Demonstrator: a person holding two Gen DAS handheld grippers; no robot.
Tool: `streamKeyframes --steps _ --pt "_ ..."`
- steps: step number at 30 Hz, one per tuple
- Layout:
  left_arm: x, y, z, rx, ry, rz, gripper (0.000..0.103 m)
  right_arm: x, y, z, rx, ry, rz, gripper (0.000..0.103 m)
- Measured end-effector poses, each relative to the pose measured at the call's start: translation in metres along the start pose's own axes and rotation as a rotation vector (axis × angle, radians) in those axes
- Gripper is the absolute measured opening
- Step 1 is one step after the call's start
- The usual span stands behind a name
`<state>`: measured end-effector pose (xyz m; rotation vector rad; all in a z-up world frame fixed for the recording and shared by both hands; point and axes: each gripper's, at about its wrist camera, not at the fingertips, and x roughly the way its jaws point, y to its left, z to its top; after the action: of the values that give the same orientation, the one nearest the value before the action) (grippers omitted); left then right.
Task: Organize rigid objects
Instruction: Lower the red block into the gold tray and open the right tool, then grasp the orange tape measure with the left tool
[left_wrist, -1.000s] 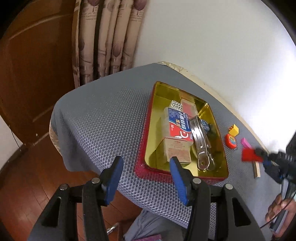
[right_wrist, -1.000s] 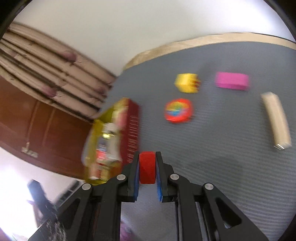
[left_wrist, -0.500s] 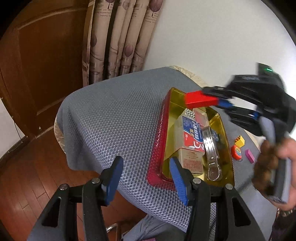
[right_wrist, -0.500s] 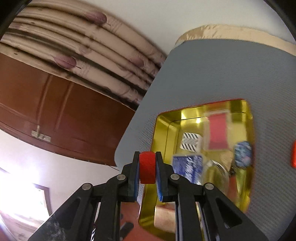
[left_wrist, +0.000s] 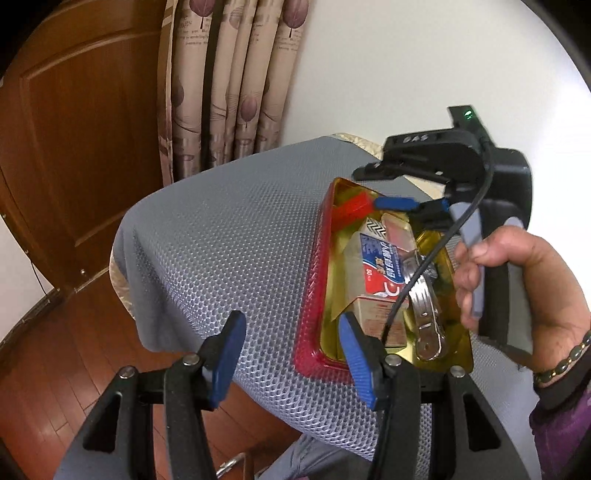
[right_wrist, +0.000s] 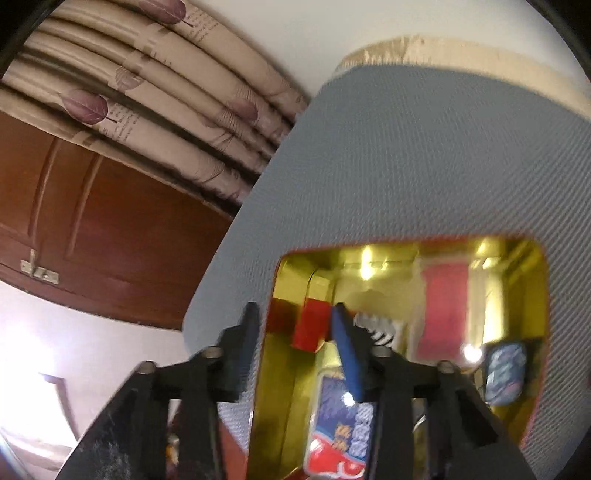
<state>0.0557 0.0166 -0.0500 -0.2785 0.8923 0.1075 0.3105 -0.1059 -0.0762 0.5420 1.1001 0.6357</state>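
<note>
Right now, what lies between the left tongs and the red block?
In the left wrist view, the near end of the gold tray and the toothpaste box lie between the left tongs and the red block.

Block (left_wrist: 353, 208) in tray's (left_wrist: 314, 295) far corner

Crowding tray's (left_wrist: 308, 295) near end & middle w/ toothpaste box (left_wrist: 376, 273), metal tool (left_wrist: 424, 314); leaving far-left corner open.
</note>
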Motion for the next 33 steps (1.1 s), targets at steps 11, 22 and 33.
streamKeyframes --steps 11,22,33 --pt "-0.004 -0.015 -0.007 0.088 -0.018 0.036 0.054 -0.150 -0.078 -0.118 -0.142 -0.404 -0.397 0.073" --pt "-0.033 -0.074 -0.031 0.302 -0.098 -0.041 0.054 -0.290 -0.274 -0.251 0.087 -0.452 -1.038 0.090" --pt "0.006 -0.228 -0.014 0.491 0.175 -0.284 0.054 -0.321 -0.351 -0.272 0.334 -0.453 -0.853 0.102"
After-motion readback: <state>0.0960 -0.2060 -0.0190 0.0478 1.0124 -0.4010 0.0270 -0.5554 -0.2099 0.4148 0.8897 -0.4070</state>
